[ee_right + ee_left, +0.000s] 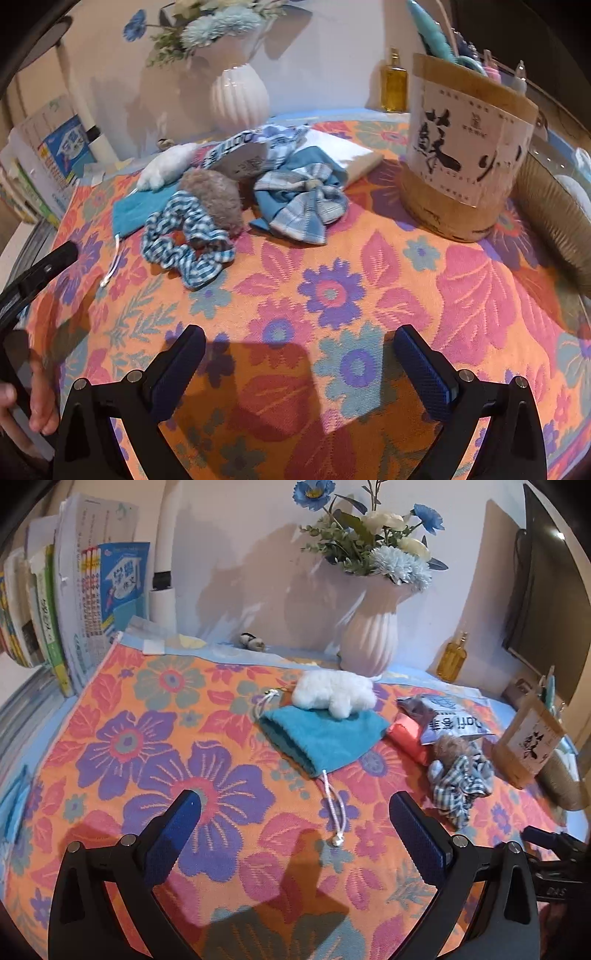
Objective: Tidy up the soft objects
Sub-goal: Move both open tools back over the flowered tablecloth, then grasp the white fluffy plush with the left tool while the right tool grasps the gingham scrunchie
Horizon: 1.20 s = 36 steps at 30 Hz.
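A teal drawstring pouch lies on the floral cloth with a white fluffy toy at its far edge. To their right lie a brown fuzzy ball and a blue checked scrunchie. In the right wrist view I see the scrunchie, the fuzzy ball, a blue plaid bow, the pouch and the white toy. My left gripper is open and empty in front of the pouch. My right gripper is open and empty over bare cloth.
A white ribbed vase with flowers stands at the back. Books stand at the left edge. A round wooden holder with pens stands at right, with an amber bottle behind. A snack packet and a red packet lie nearby.
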Motion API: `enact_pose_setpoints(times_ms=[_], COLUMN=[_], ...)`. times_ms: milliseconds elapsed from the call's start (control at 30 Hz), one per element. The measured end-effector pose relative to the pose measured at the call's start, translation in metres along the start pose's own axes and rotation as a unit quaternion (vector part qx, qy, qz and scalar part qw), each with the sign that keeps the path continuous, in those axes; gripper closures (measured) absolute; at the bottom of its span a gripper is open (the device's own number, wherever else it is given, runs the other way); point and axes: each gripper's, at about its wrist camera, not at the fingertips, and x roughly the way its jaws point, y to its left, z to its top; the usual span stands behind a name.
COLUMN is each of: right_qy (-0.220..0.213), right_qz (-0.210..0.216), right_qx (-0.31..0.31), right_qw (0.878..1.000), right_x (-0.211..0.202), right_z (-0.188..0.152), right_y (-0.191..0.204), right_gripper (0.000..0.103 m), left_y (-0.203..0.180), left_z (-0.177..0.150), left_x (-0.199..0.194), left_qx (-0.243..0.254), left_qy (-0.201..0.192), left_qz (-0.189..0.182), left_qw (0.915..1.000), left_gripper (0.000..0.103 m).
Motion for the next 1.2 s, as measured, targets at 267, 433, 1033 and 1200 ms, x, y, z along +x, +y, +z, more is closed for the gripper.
enact_pose_setpoints(times_ms=[267, 433, 1033, 1200], right_qy=[-0.006, -0.002, -0.012, 0.001], right_qz=[-0.01, 0.046, 0.051, 0.046], right_qx=[-0.031, -0.054, -0.07, -0.057], right_qw=[0.999, 0.997, 0.996, 0.997], right_x=[-0.009, -0.028, 0.045, 0.053], right_z=[0.003, 0.029, 0.065, 0.068], right_y=[0.013, 0.04, 0.071, 0.069], right_gripper=[0.001, 0.001, 0.001, 0.015], left_y=[-0.002, -0.004, -0.046, -0.041], left_z=[0.001, 0.032, 0.091, 0.091], left_x=[0.011, -0.013, 0.132, 0.138], left_qx=[0.011, 0.011, 0.079, 0.065], left_qy=[0.039, 0.032, 0.061, 0.061], left_qz=[0.005, -0.009, -0.037, -0.048], left_qw=[0.9992, 0.9994, 0.9943, 0.9949], left_gripper=[0.001, 0.001, 0.001, 0.023])
